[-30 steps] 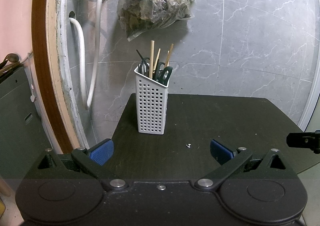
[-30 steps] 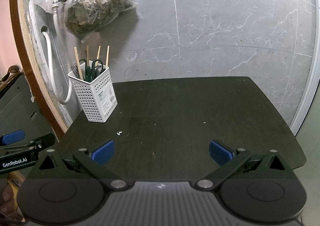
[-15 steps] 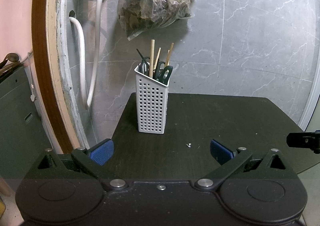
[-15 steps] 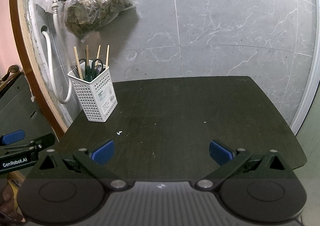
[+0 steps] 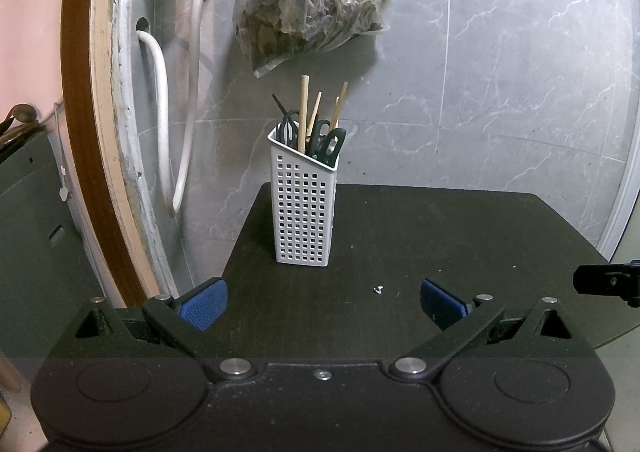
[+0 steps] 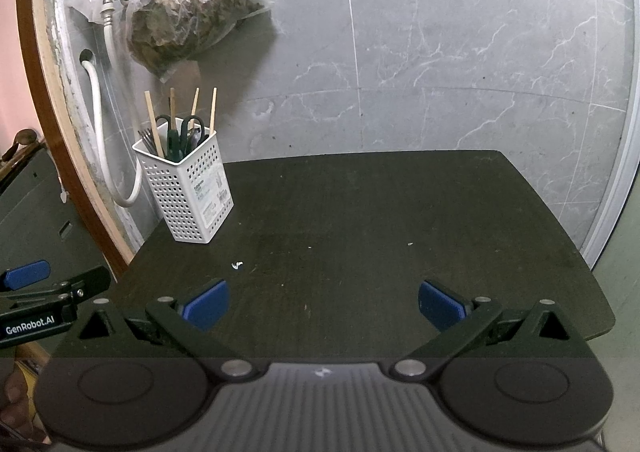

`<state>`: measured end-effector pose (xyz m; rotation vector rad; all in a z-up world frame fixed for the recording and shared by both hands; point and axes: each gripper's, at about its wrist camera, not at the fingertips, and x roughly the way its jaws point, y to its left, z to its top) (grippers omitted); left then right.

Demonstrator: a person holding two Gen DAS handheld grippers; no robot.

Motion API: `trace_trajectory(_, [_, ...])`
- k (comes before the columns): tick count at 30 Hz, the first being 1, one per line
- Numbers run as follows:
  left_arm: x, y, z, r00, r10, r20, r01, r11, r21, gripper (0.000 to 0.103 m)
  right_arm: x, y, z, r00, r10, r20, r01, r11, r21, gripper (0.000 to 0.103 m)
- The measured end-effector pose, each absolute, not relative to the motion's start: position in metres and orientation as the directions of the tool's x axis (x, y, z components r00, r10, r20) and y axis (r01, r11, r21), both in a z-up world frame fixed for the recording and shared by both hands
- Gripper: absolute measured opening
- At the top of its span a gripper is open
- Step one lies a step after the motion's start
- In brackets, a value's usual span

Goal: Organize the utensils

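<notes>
Left wrist view is showing nothing changing: both the left gripper (image 5: 322, 302) and the right gripper (image 6: 323, 300) are staying wide, empty; utensils are sitting in the holder (image 5: 304, 212) at 12 o'clock.

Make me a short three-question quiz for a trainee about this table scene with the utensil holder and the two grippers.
1. True or false: the white perforated plastic utensil holder lies tipped over on the dark wooden table.
2. Which is inside the holder? A) green-handled scissors B) a ladle C) a whisk
3. Fill in: both the left gripper and the right gripper are ____ and hold nothing.

Key: 1 false, it stands upright; 2 A; 3 open.
</notes>
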<state>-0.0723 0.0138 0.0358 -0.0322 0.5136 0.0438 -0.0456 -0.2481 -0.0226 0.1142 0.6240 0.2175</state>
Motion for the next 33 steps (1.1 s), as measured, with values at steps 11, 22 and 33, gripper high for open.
trace_trajectory(11, [-0.066, 0.017, 0.035, 0.865, 0.030, -0.500, -0.048, 0.999, -0.023, 0.102, -0.042, -0.246, -0.024, 0.786, 0.232, -0.573, -0.163, 0.972, 0.169, 0.103])
trace_trajectory(22, [-0.063, 0.017, 0.035, 0.865, 0.033, -0.500, -0.050, 0.999, -0.020, 0.102, -0.038, -0.245, -0.023, 0.783, 0.227, -0.580, -0.158, 0.973, 0.167, 0.103])
trace_trajectory(33, [-0.060, 0.020, 0.032, 0.867, 0.001, -0.499, -0.021, 0.999, -0.035, 0.102, -0.033, -0.241, -0.025, 0.778, 0.221, -0.589, -0.153, 0.975, 0.163, 0.103])
